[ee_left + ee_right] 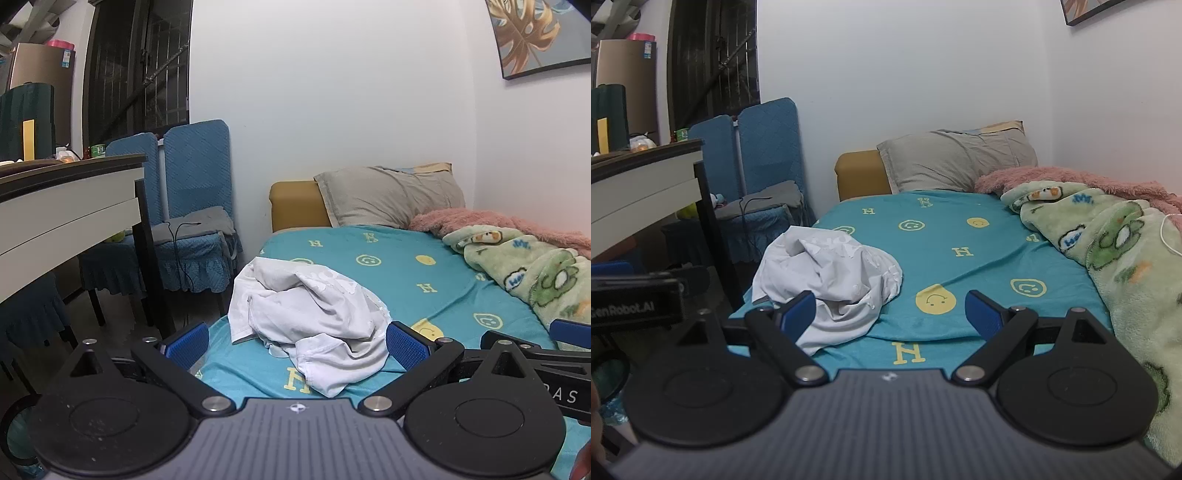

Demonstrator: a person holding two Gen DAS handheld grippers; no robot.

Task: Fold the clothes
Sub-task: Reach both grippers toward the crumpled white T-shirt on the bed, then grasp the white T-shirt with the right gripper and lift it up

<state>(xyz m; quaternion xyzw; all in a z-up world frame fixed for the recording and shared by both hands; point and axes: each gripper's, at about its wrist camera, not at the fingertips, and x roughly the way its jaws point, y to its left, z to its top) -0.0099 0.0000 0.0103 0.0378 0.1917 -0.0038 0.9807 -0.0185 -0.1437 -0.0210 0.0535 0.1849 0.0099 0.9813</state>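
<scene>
My left gripper, black with ribbed blue pads, is spread wide and holds nothing; between its fingers, just beyond the tips, I see a crumpled white cotton garment. My right gripper, the same make, is also spread wide and empty, aimed more at the bare sheet, with its left pad overlapping the garment's near edge in the right wrist view; I cannot tell whether it touches. The white garment lies in a rumpled, unfolded heap on the near left part of a bed covered in a teal sheet printed with yellow smiley faces and letter H's, close to the mattress's left edge. Further out, a green cartoon-frog fleece blanket and a fluffy pink blanket are bunched along the right side by the wall, and a grey pillow leans at the head. Left of the bed stand blue quilted chairs and a white table with a dark top. Risks, as I judge them: the heap sits so near the bed's edge that a careless tug could drag it onto the floor; a deep pinch could catch several layers, or the teal sheet beneath, so the cloth would not open flat; hidden sleeves could stay tangled.
</scene>
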